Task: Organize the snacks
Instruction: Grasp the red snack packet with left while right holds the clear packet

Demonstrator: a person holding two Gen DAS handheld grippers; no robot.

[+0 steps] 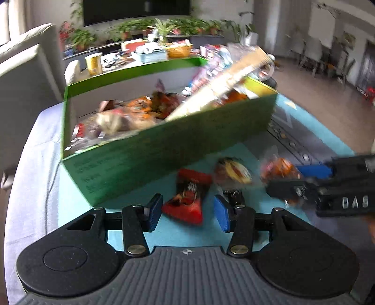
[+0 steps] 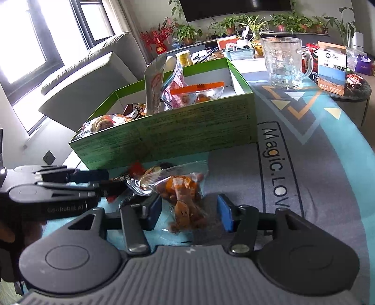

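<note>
Orange snack bag [image 2: 185, 201] between parted right gripper [image 2: 189, 211] pads (untouched), green box [image 2: 178, 133] behind

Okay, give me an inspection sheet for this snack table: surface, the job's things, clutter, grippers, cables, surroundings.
Surface: round table under a blue and grey patterned cloth.
Job's things: green box partly filled with snack packs; on the cloth before it lie a red packet, a yellow-and-clear packet and an orange snack bag.
Clutter: glass mug and a printed carton behind the box.
Grippers: left gripper open around the red packet, pads clear of it; right gripper open, the orange snack bag between its pads, not pinched.
Cables: nothing seen clearly.
Surroundings: grey sofa, potted plants, a dark screen, windows.
</note>
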